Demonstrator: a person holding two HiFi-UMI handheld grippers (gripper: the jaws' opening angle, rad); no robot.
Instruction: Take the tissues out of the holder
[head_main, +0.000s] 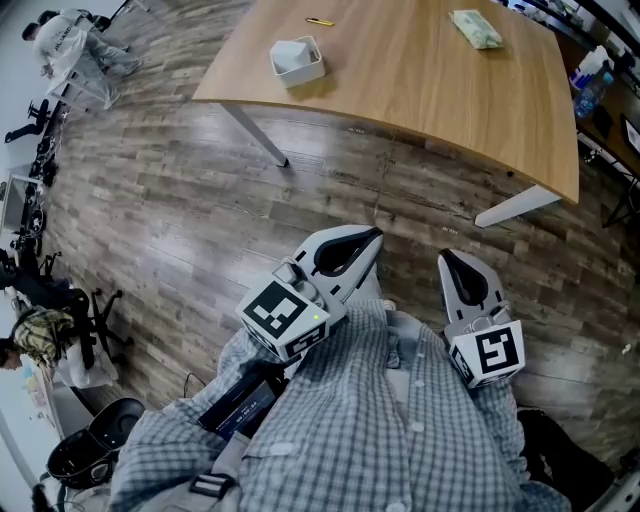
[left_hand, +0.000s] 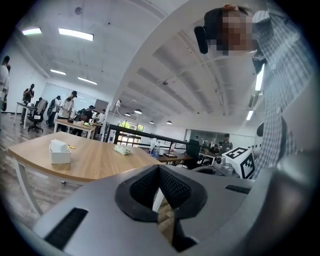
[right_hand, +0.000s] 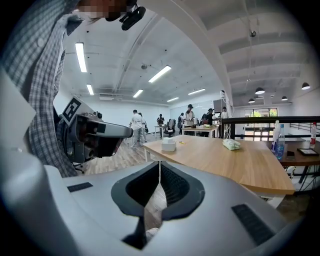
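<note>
1. At the upper left corner of the head view, a person in light clothing (head_main: 65, 40) is out on the wood-plank floor (head_main: 200, 220), well apart from everything else.
2. Left of centre along the top, the white holder (head_main: 297, 60) stands upright on the light wooden tabletop (head_main: 400, 100), near its left edge. The tissues (head_main: 290, 50) are inside it. In the left gripper view the holder (left_hand: 60, 154) shows at middle left with the tissues (left_hand: 57, 145) rising above its rim. A small yellow pen (head_main: 320, 21) lies just beyond the holder.
3. At lower centre, the left gripper (head_main: 372, 236) hangs over the floor, pointing toward the tabletop and well short of it. Its own view shows the left gripper (left_hand: 159, 167) closed: the jaws meet at the tips with nothing between them. Its marker cube (head_main: 285, 315) sits against the person's checked shirt (head_main: 350, 430).
4. Just to the right, the right gripper (head_main: 446, 257) is held beside the left one, also short of the tabletop. In its own view the right gripper (right_hand: 160, 162) is closed and empty, the tips touching. The holder (right_hand: 168, 145) appears far off, just above them.
5. At upper right, a green-and-white packet (head_main: 476, 28) lies flat on the tabletop, well apart from the holder.
6. At the far right edge, a blue bottle (head_main: 592, 80) stands beyond the tabletop.
</note>
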